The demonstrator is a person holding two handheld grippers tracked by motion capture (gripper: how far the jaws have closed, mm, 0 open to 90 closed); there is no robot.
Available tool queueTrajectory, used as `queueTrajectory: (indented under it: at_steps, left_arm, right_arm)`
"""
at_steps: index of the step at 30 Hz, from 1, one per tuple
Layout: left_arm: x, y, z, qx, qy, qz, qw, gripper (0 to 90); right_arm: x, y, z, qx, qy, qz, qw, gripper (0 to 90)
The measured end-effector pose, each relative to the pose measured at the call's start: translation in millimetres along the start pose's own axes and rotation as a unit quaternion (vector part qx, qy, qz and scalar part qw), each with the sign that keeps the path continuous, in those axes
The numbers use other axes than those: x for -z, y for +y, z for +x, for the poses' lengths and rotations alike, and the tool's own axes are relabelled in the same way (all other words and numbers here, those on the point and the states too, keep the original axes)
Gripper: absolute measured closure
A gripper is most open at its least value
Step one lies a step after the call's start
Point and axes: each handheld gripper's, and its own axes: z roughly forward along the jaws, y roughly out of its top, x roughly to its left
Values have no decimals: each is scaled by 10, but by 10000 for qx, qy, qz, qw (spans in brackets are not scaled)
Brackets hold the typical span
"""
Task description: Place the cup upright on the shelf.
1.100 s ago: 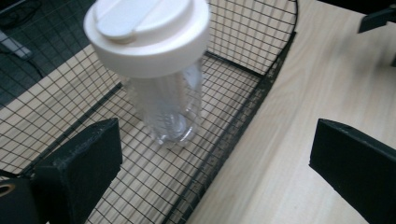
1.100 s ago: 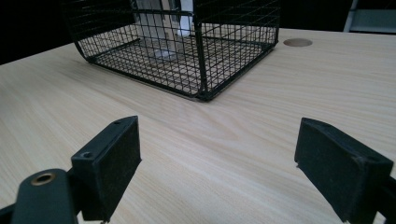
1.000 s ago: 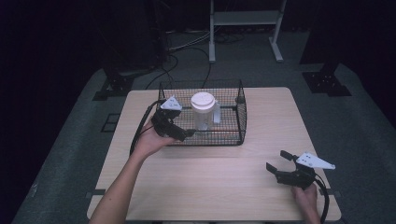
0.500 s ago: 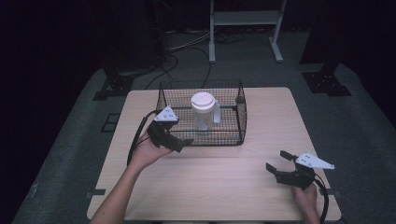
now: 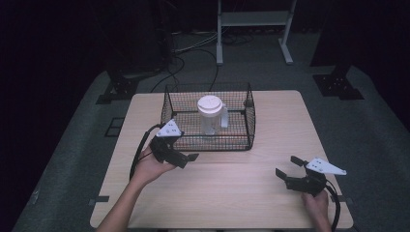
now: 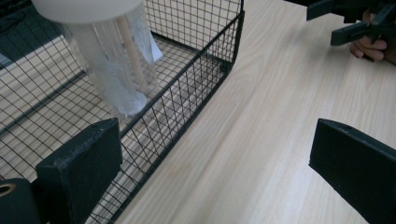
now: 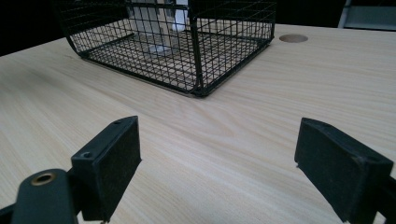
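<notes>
A clear cup with a white lid (image 5: pixel 210 113) stands upright inside a black wire basket (image 5: pixel 249 121) at the middle back of the wooden table (image 5: pixel 232 193). My left gripper (image 5: pixel 186 153) is open and holds nothing, just outside the basket's near left corner. In the left gripper view its jaws (image 6: pixel 217 172) straddle the basket's front wall (image 6: pixel 187 100), with the cup (image 6: pixel 116 74) behind the mesh. My right gripper (image 5: pixel 288 167) is open and holds nothing, low over the near right of the table. The right gripper view (image 7: pixel 226 163) faces the basket (image 7: pixel 196 51) across bare wood.
A round cable hole (image 7: pixel 293 38) sits in the tabletop beyond the basket. The other hand's gripper (image 6: pixel 355 21) appears far off in the left gripper view. Dark floor with cables and a metal stand's legs (image 5: pixel 251 34) lies behind the table.
My left gripper has drawn back from the basket's left rim toward the near side and sunk lower, still open. The right gripper, cup and basket have not moved.
</notes>
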Motion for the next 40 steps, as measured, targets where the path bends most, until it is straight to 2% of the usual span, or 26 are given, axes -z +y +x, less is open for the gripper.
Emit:
queueTrajectory:
  at_steps: [3, 11, 26, 30, 35, 40]
  left_arm:
    - [19, -63, -35, 67, -2, -52, 10000, 16]
    - [52, -195, -111, 91, -12, -73, 9999, 16]
    - [120, -500, -188, 226, 48, -162, 9996, 16]
    - [133, -567, -218, 205, 69, -169, 9996, 17]
    - [178, -638, -249, 251, 24, -291, 9993, 35]
    - [212, -755, -293, 320, 131, -352, 9988, 29]
  right_arm:
    - [-2, 0, 0, 16, -4, 2, 10000, 134]
    - [-3, 0, 0, 22, -5, 11, 10000, 134]
    - [-4, 0, 5, 43, 4, 17, 10000, 134]
    - [-5, 0, 6, 45, -1, 20, 10000, 135]
    - [-8, 0, 8, 72, -3, 33, 10000, 135]
    - [-6, 1, 11, 68, 2, 28, 10000, 135]
